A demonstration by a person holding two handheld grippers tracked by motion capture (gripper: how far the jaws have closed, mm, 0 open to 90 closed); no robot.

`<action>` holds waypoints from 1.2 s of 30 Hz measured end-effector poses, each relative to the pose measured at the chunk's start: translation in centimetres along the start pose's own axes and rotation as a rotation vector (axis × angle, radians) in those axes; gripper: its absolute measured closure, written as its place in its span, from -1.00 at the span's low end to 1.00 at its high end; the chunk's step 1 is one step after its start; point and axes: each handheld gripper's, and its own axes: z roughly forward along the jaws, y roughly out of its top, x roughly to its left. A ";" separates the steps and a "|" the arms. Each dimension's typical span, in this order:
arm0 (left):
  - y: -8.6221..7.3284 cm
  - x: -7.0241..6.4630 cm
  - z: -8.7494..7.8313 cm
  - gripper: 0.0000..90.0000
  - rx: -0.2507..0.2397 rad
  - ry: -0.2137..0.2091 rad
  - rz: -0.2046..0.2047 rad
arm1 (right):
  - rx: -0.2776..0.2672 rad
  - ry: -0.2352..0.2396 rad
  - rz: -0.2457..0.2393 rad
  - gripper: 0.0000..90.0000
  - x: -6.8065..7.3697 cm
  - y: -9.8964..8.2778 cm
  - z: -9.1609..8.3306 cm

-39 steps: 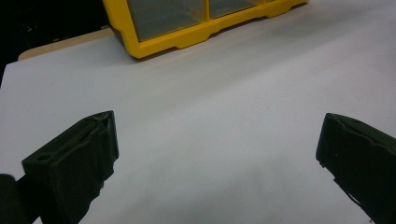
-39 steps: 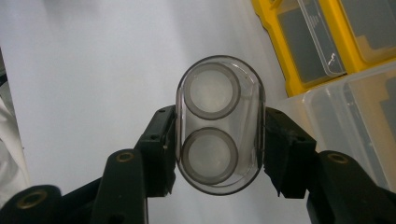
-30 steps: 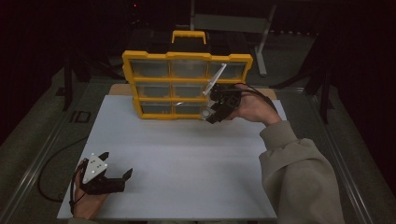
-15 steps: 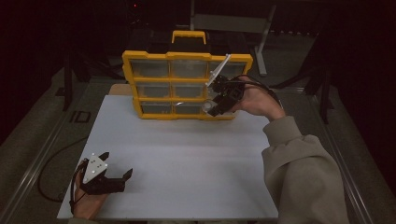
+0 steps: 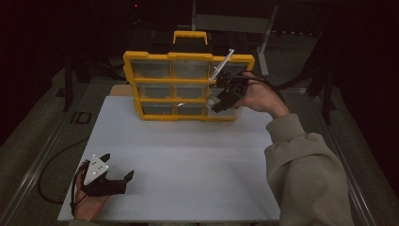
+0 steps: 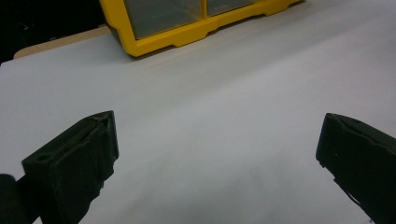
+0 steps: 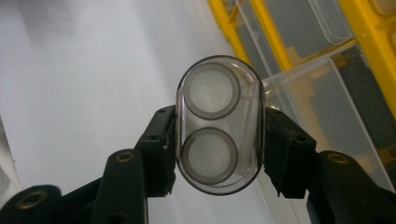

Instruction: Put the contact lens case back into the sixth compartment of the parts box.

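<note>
A yellow organizer [image 5: 188, 56] with clear drawers stands upright at the back of the white table [image 5: 188, 155]. My right gripper [image 5: 220, 100] is held up in front of its right column, shut on a small clear oval case [image 7: 218, 123] with two round rings inside. Just behind the case, a clear drawer [image 7: 322, 98] juts out of the yellow frame [image 7: 369, 28]; its edge [image 5: 221, 66] sticks up at a slant. My left gripper [image 5: 117, 167] rests at the table's near left corner, open and holding nothing, its jaws wide apart [image 6: 217, 135].
The organizer's lower left corner [image 6: 154, 44] stands far ahead of the left gripper. A black cable [image 5: 51, 165] loops off the table's left edge. A sleeve [image 5: 306, 174] reaches in over the right side. Dark room and metal frame parts surround the table.
The right hand has lifted the clear case a little and brought it closer to the organizer's right column. The left gripper has stayed put.
</note>
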 end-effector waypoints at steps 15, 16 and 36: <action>0.0 0.0 0.0 -1.00 -0.001 -0.002 0.000 | -0.017 -0.026 0.057 0.09 -1.4 -0.1 -0.2; 0.0 0.0 0.0 -1.00 0.000 -0.003 0.002 | -0.016 -0.026 0.065 0.09 -1.5 -0.1 -0.2; 0.0 0.0 0.1 -1.00 0.001 -0.007 0.003 | -0.015 -0.088 0.187 0.09 -3.1 -0.2 0.6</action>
